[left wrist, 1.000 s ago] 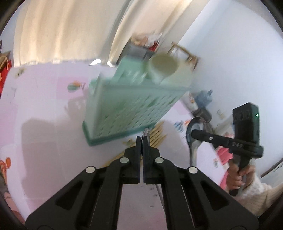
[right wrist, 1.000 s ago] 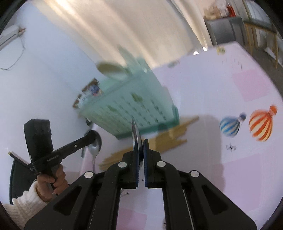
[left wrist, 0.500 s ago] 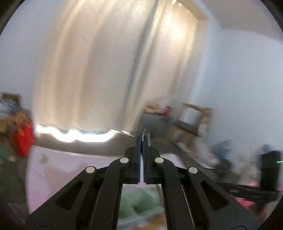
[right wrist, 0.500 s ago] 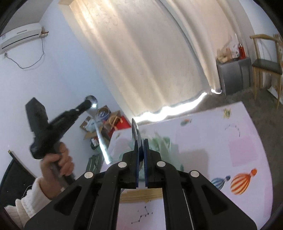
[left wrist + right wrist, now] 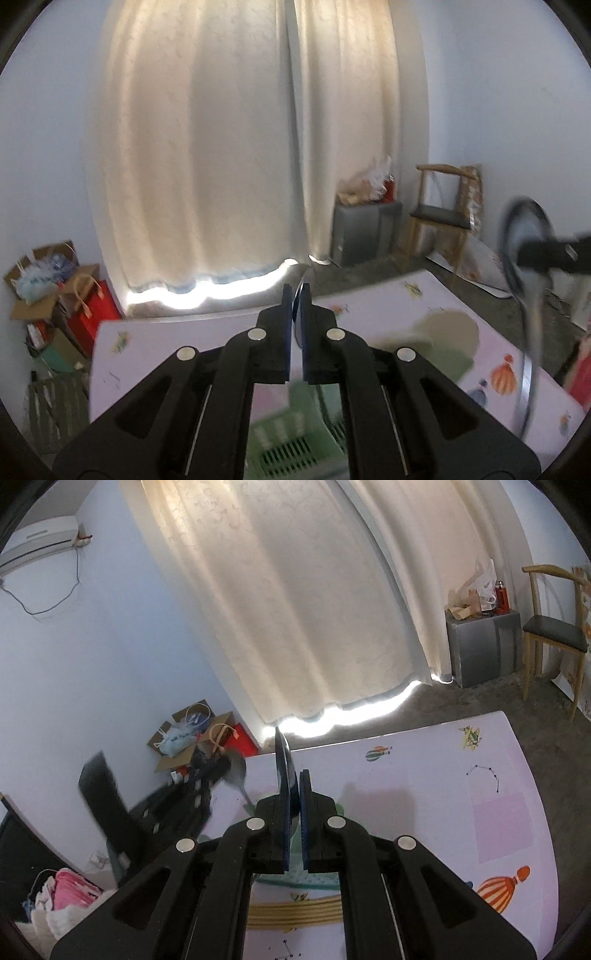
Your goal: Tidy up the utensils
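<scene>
Spoons in both grippers, lifted above the pale pink bench (image 5: 424, 775). Left gripper (image 5: 294, 332) jaws clamped edge-on on a thin metal spoon (image 5: 301, 286); right gripper (image 5: 294, 812) jaws likewise on a dark-bowled spoon (image 5: 284, 771). Long axes roughly vertical, bowls up, probably for dropping handle-first into the green slotted plastic holder (image 5: 291, 446).

No writing to read anywhere here. The counter (image 5: 424, 775) carries only printed pictures, balloons and dotted star patterns, with no words or numbers among them. The air conditioner (image 5: 37, 546) high on the wall shows no legible brand. The boxes and bags (image 5: 192, 738) in the corner are too small and blurred for any label to come through. The tongs bear no markings in either view.
</scene>
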